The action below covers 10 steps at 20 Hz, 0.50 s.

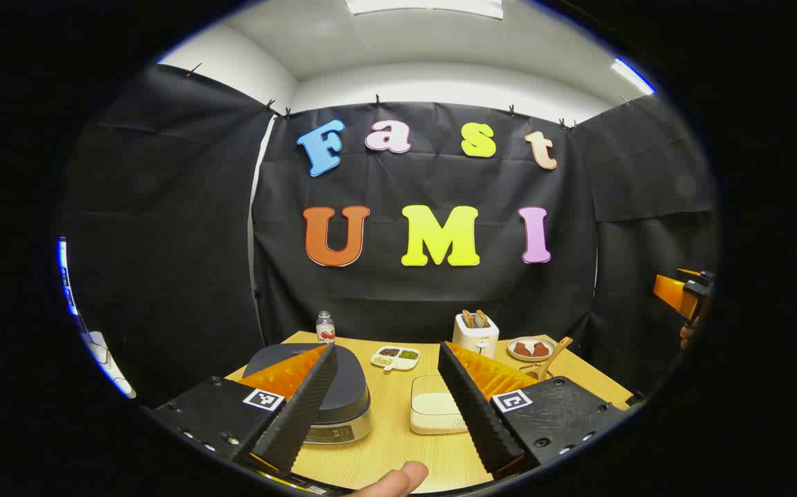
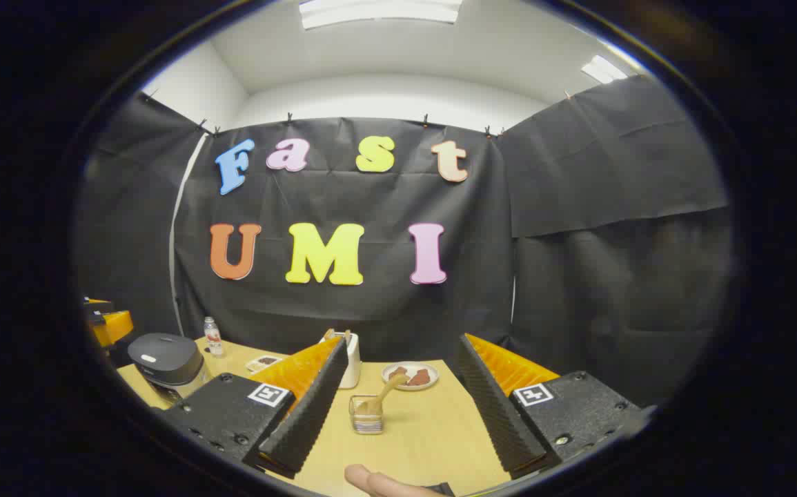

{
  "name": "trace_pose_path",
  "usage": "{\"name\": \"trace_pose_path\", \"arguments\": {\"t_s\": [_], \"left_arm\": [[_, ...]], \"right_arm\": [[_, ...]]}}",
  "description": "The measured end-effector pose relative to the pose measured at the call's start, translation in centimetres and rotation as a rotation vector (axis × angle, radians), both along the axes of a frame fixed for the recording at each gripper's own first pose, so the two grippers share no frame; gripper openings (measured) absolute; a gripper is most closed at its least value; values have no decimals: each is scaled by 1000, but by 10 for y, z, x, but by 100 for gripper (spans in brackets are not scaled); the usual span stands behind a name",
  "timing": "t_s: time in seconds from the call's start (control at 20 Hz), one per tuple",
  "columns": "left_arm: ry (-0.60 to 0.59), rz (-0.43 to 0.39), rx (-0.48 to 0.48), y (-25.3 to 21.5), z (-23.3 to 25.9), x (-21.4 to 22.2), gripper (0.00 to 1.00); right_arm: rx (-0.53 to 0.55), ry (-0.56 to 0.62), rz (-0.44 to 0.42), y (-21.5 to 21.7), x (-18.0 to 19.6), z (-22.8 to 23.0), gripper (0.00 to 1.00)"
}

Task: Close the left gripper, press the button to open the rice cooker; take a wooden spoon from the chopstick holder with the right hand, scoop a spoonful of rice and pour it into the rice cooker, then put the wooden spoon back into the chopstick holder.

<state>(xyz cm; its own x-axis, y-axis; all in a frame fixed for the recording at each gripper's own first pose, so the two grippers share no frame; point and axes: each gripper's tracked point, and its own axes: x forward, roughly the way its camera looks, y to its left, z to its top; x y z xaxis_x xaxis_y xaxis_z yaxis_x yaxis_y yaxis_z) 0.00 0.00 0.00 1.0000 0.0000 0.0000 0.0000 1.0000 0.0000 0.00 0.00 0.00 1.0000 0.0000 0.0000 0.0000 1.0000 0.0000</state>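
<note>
Still at the start: rice cooker (image 1: 315,397) lid down, both tools held above the table.

Left gripper (image 1: 384,404) stands with fingers wide apart, the cooker at its eleven o'clock; bring them together first, then press the button squarely. Right gripper (image 2: 398,407) also gapes, wooden spoon (image 2: 383,397) in the chopstick holder (image 2: 366,415) at twelve o'clock.

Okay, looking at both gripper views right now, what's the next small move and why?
Probably shut the left gripper first: its jaws stand wide apart, and the rice cooker ahead has its lid down. The wooden spoon sits untouched in the chopstick holder, and the right gripper is open.
</note>
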Motion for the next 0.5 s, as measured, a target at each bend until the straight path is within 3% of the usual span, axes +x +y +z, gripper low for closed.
{"name": "trace_pose_path", "arguments": {"t_s": [0.5], "left_arm": [[-4, 4, -14, 3, -2, -3, 94]], "right_arm": [[1, 3, 7, -1, 0, -8, 100]]}}
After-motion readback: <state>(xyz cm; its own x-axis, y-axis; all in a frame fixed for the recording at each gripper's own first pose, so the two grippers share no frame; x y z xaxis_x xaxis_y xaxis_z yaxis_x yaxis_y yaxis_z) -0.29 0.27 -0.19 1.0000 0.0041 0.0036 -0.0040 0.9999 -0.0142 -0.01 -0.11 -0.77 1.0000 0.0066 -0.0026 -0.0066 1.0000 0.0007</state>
